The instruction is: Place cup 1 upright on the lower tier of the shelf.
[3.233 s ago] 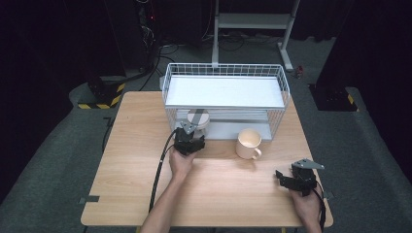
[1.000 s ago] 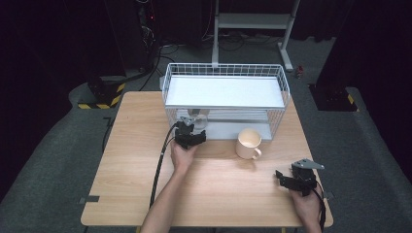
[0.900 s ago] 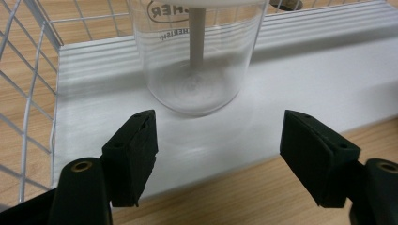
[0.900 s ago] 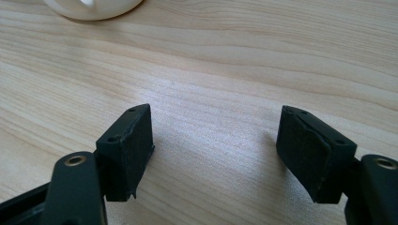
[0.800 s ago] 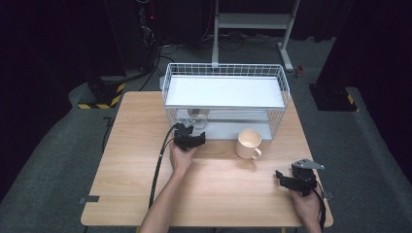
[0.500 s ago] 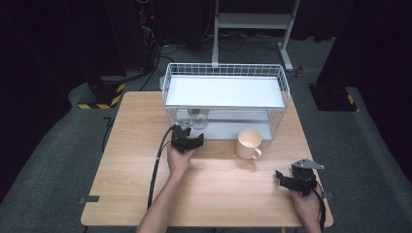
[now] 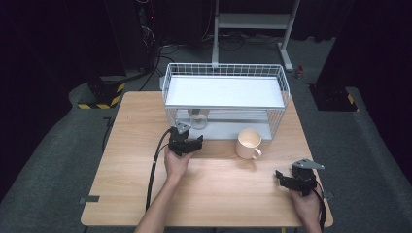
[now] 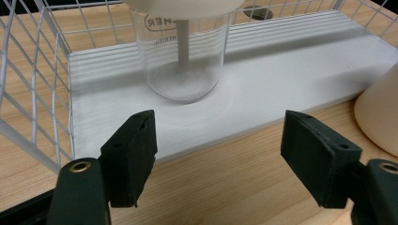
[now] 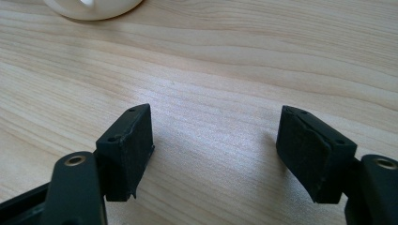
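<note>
Wire rack (image 7: 223, 73) roofs beaker (image 8: 180, 51); front seemingly open.

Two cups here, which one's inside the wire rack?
The clear glass beaker, standing upright on the lower shelf. The cream mug stands outside on the bare table.

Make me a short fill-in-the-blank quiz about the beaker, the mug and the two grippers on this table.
1. The beaker stands on the lower shelf of the wire ____.
2. The jaws of the left gripper are open and hold ____.
3. The mug stands on the ____, outside the shelf.
4. The right gripper has its jaws over bare ____.

Missing words: rack; nothing; table; wood
</note>
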A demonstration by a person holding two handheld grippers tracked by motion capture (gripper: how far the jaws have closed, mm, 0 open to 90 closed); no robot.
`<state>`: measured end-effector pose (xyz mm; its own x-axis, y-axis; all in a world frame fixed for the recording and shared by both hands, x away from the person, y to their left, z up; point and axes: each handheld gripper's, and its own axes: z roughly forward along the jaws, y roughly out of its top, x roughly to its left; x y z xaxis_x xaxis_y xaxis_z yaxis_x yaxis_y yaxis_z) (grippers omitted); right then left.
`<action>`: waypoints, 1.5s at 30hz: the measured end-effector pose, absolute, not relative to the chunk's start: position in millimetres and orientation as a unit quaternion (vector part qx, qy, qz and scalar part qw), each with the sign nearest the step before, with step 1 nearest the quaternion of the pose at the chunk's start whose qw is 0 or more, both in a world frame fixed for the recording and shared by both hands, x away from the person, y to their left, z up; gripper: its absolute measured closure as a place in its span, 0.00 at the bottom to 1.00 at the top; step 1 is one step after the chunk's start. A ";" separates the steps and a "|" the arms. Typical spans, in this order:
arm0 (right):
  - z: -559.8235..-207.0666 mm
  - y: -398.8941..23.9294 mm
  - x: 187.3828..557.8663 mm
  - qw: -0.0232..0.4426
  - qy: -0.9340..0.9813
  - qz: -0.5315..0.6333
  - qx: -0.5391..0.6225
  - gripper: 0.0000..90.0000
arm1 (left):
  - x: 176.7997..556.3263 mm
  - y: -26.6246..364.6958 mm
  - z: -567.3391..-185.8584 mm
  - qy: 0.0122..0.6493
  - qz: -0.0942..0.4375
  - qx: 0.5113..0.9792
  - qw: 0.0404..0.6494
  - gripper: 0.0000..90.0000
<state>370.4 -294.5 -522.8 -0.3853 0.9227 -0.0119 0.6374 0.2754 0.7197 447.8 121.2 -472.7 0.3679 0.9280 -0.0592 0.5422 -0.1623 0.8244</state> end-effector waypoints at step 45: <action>-522.8 -294.5 370.4 0.221 0.767 0.322 0.508 0.31 | 394.5 138.4 -455.0 0.483 0.239 0.731 0.420 0.30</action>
<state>370.4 -294.5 -522.8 -0.3850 0.9228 -0.0116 0.6375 0.2750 0.7197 394.5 138.4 -455.0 0.4202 0.9056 -0.0568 0.5050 -0.1814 0.8438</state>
